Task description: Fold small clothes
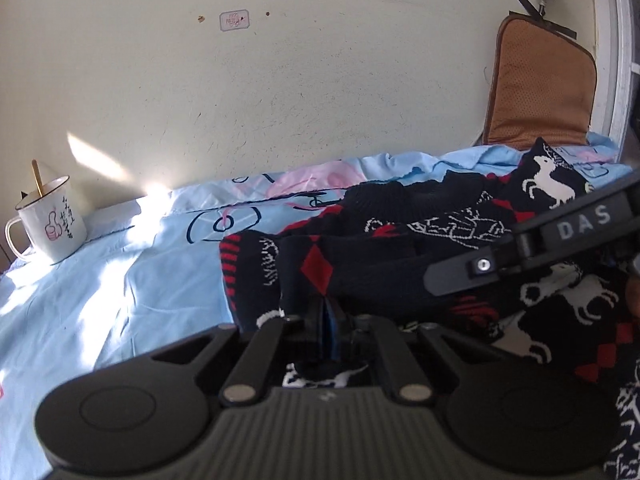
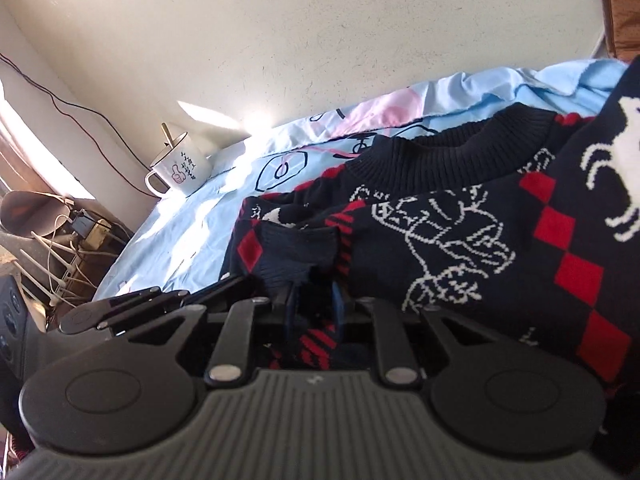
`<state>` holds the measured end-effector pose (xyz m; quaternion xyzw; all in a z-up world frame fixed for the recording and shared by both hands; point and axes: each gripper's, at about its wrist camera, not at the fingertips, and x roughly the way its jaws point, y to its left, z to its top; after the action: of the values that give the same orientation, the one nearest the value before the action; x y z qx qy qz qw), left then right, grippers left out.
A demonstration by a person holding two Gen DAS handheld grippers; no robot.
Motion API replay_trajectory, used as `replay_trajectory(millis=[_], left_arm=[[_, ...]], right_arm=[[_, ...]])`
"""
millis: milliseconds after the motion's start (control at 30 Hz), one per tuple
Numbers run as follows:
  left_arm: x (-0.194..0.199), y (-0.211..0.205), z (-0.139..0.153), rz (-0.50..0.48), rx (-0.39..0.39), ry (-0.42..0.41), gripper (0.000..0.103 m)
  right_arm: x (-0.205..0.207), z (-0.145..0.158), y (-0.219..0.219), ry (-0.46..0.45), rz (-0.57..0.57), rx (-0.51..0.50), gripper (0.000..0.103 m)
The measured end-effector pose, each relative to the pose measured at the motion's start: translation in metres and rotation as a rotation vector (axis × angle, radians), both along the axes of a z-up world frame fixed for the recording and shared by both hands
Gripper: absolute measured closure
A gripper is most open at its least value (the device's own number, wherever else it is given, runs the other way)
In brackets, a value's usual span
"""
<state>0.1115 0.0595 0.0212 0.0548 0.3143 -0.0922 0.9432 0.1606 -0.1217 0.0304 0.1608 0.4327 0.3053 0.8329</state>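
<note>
A dark knitted sweater [image 1: 400,240] with red diamonds and white animal figures lies bunched on a light blue bedsheet [image 1: 100,280]. My left gripper [image 1: 329,322] is shut, its blue pads pinched together on the sweater's near edge, with knit draped over the tips. In the right wrist view the sweater [image 2: 460,240] shows its ribbed collar [image 2: 440,152]. My right gripper [image 2: 314,312] is shut on a folded, red-striped part of it, and a dark cuff [image 2: 296,264] rises just past the pads. The two grippers are close side by side on the sweater's left part.
A white enamel mug [image 1: 48,220] with a stick in it stands on the sheet by the wall, left of the sweater. A brown cushion [image 1: 540,92] leans at the back right. Cables and a round seat [image 2: 48,216] lie beyond the bed's left edge.
</note>
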Motion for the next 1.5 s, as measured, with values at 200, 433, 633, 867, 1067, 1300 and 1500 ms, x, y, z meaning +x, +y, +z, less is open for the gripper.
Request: replay_trajectory(millis=[200,433,633,867,1067,1300,1500], left_arm=[[-0.003,0.025,0.016,0.062,-0.143,-0.032,0.078],[-0.009,0.036,0.024,0.043,-0.279,-0.037,0.078],[-0.051,0.038,0.035,0.017,-0.357,-0.006,0.076],[-0.176,0.063,0.037,0.009,-0.349,0.034,0.061],[-0.261,0.072,0.025,0.068,-0.383,0.140,0.055],[-0.281,0.062,0.005,0.059,-0.447,0.273,0.054],[-0.275,0.038,0.003,0.023,-0.350,0.290,0.051]], right_arm=[[-0.039,0.020,-0.078,-0.007,-0.099,0.003,0.077],[-0.130,0.012,-0.173,0.060,-0.205,-0.058,0.074],[-0.209,0.009,-0.220,-0.003,-0.263,-0.007,0.073],[-0.242,0.003,-0.226,-0.049,-0.210,0.067,0.069],[-0.270,-0.002,-0.252,-0.025,-0.224,0.081,0.069],[-0.293,-0.006,-0.260,0.006,-0.184,0.111,0.063],[-0.299,-0.020,-0.240,-0.005,-0.152,0.150,0.063]])
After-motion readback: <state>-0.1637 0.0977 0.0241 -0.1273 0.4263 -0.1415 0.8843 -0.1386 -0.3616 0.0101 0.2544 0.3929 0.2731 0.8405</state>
